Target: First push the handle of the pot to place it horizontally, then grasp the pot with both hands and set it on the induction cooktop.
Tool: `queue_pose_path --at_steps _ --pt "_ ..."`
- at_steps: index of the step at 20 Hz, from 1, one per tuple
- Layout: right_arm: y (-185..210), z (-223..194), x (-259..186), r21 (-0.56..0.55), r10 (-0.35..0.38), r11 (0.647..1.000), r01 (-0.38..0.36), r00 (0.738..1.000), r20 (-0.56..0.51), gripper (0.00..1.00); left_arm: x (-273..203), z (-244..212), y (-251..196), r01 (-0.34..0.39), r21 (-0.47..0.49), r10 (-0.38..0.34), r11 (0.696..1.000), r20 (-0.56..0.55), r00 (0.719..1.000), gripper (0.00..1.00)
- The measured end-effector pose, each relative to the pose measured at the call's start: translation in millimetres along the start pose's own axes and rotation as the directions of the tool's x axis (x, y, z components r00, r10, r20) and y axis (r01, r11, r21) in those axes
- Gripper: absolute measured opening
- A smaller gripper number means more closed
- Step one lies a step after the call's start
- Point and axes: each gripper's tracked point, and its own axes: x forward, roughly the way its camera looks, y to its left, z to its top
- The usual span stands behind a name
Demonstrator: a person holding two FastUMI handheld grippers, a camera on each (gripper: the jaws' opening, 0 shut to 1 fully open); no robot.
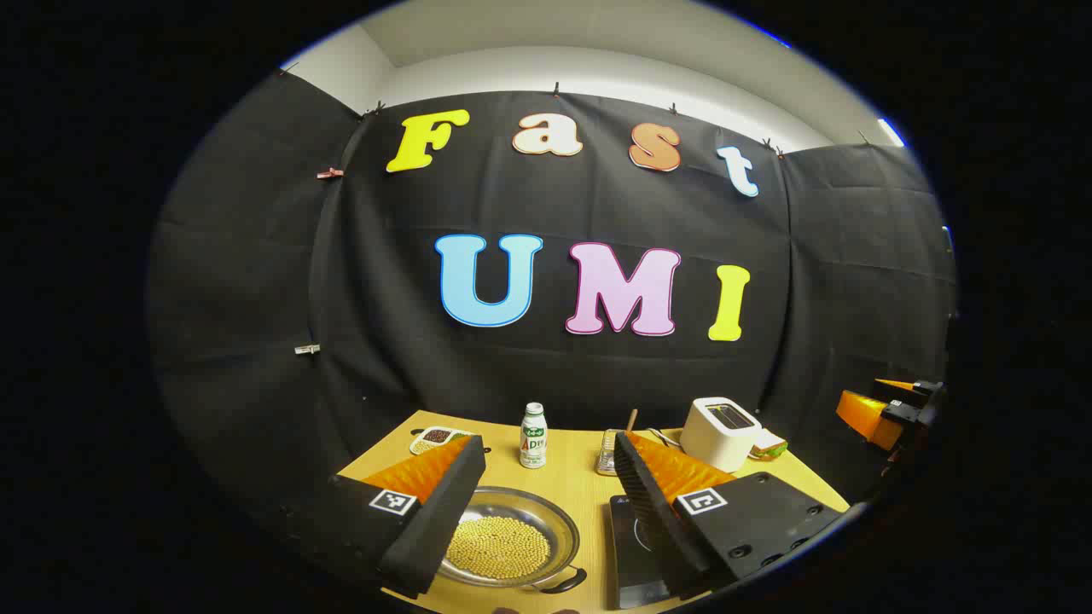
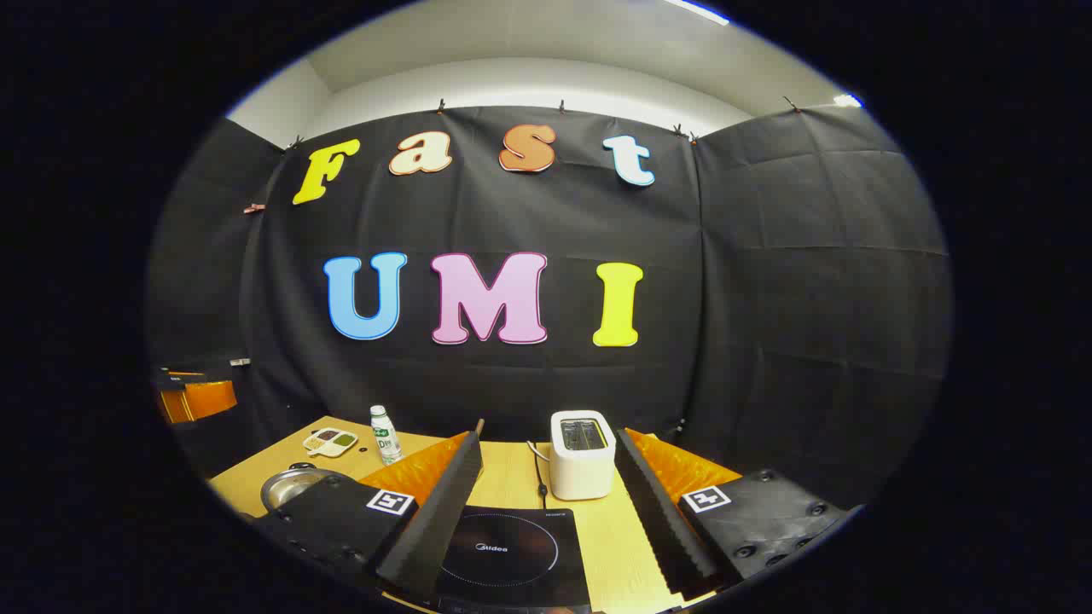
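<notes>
A shallow metal pot (image 1: 503,541) full of small yellow beans sits on the wooden table (image 1: 580,486), with a black loop handle (image 1: 559,582) at its near right rim. My left gripper (image 1: 548,443) hovers open above it, and its left finger covers the pot's left side. The black induction cooktop (image 1: 636,546) lies just right of the pot. In the right gripper view my right gripper (image 2: 548,437) stands open over the cooktop (image 2: 512,550). There the pot (image 2: 290,486) peeks out at the left, partly hidden behind a finger. Neither gripper holds anything.
A white toaster (image 2: 582,454) with a dark cable (image 2: 539,477) stands behind the cooktop. A small bottle (image 1: 533,437) and a divided dish of beans (image 1: 435,438) sit at the back. A foil tray (image 1: 608,452) lies left of the toaster (image 1: 721,431).
</notes>
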Motion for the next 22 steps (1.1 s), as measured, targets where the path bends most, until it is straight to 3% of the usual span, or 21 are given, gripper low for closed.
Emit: queue_pose_path --at_steps 5,22 --pt "-2 2 4 -0.007 0.020 1.000 -0.019 1.000 0.008 0.98 3 -8 -2 -0.006 -0.026 0.006 1.000 -0.014 1.000 0.95" --pt "19 10 -4 -0.003 -0.036 0.999 0.036 0.999 0.015 0.98 2 -21 41 0.001 -0.015 -0.002 1.000 -0.040 0.999 0.95"
